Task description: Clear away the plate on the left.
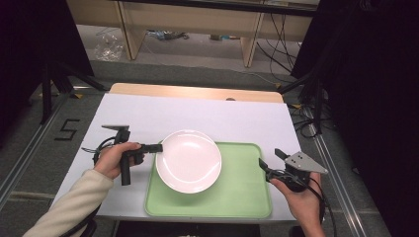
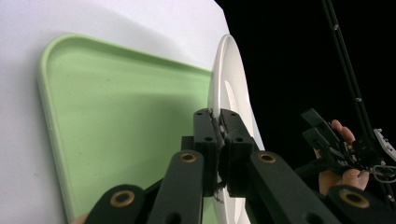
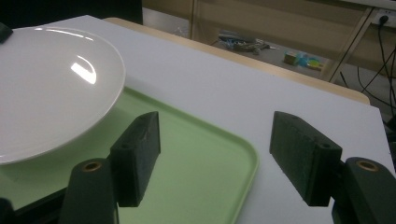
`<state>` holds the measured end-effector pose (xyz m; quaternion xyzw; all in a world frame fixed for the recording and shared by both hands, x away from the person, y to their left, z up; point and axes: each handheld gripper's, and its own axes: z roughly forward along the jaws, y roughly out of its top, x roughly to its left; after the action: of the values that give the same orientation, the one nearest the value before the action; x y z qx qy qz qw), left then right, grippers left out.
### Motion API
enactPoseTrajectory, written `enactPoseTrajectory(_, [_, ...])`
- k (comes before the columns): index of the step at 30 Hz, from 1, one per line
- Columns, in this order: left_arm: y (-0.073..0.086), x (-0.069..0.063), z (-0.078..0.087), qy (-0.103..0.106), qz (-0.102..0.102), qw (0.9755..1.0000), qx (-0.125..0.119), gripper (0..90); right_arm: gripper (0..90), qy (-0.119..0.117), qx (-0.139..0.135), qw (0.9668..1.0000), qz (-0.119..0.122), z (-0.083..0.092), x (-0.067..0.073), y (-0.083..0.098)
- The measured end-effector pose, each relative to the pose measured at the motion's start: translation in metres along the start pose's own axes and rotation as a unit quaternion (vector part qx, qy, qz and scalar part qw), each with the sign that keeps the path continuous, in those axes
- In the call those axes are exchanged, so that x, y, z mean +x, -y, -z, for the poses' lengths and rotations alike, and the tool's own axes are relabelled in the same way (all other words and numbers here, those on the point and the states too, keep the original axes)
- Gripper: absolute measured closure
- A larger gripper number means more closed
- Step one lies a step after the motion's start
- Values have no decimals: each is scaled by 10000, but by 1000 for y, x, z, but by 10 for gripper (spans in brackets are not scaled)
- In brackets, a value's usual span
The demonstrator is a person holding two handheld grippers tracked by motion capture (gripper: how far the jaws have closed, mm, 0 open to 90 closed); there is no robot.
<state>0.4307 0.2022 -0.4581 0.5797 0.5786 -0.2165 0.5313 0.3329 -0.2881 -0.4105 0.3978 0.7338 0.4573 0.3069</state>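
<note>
A white plate (image 1: pixel 188 160) hangs over the left part of the green tray (image 1: pixel 242 187). My left gripper (image 1: pixel 159 147) is shut on the plate's left rim and holds it up. In the left gripper view the plate (image 2: pixel 232 88) stands on edge between the closed jaws of that gripper (image 2: pixel 218 122), with the tray (image 2: pixel 126 121) behind it. My right gripper (image 1: pixel 269 160) stands open at the tray's right edge with nothing between its jaws. The right gripper view has the plate (image 3: pixel 46 88) at its left, raised over the tray (image 3: pixel 196 154), and the open right gripper (image 3: pixel 215 156) in front.
The tray lies on a white table (image 1: pixel 148 113) whose wooden far edge (image 1: pixel 197 92) shows. Dark curtains and stands flank the table. Wooden furniture legs and cables (image 1: pixel 276 49) are on the floor beyond.
</note>
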Motion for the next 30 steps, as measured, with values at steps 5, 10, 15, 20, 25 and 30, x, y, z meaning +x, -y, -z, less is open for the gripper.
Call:
enactPoseTrajectory(5, [1,0,-2,-3,17,10000,35,861,344,6,-10,10000,2,0,0,0])
enactPoseTrajectory(10, [3,0,-5,-24,23,10000,77,860,344,67,-103,9999,80,0,-1,0])
enactPoseTrajectory(15, [3,0,-6,-51,36,9999,85,860,344,23,-45,10000,6,0,0,0])
enactPoseTrajectory(20, [4,0,-9,-74,46,9999,125,860,344,23,-60,10000,-1,1,-1,0])
enactPoseTrajectory(25, [4,-1,-13,-84,7,9998,165,860,346,24,-49,10000,10,0,0,0])
enactPoseTrajectory(30, [5,-1,-16,-114,15,9997,195,859,345,24,-45,10000,-4,0,0,0])
